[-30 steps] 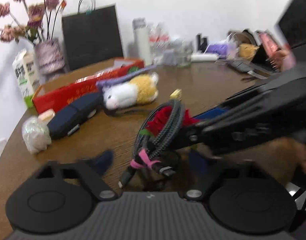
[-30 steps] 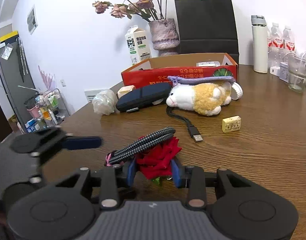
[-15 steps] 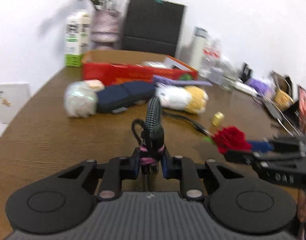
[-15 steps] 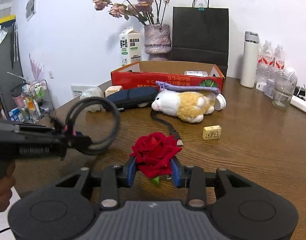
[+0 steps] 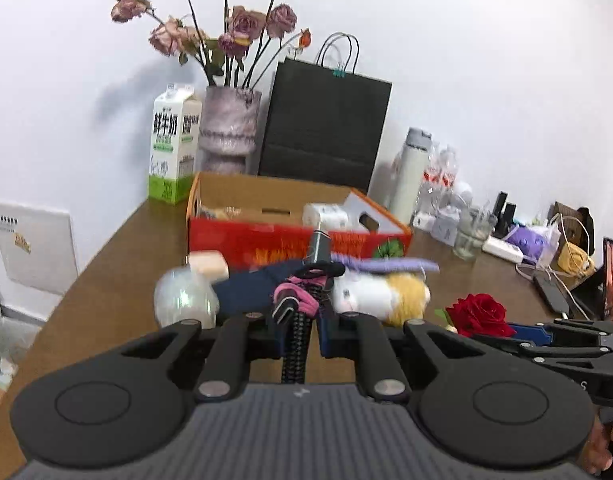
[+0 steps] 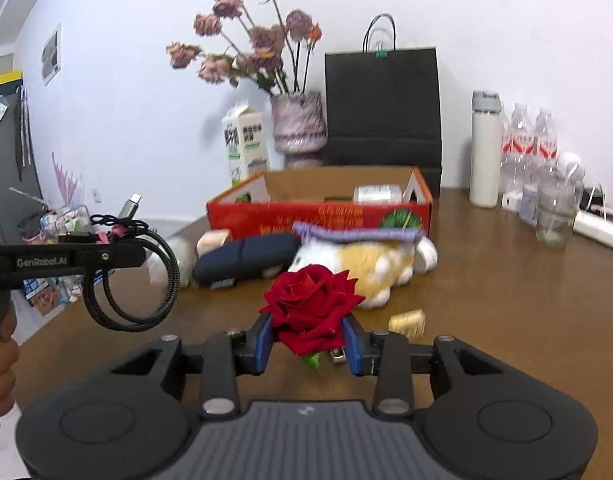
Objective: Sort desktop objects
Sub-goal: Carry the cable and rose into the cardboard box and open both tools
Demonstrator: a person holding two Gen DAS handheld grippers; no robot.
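braided cable [image 5: 294,356] coil, velvety red rose [image 6: 312,306] clamped between jaws.

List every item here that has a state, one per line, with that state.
Left claw: shut on the coiled cable, held off the table.
Right claw: shut on the red rose.
Red cardboard box: open-topped, items inside.
Plush toy: lying on its side.
Navy case: closed, lying flat.
Milk carton: upright.
Black paper bag: upright, clipped at top.
White flask: upright, capped.
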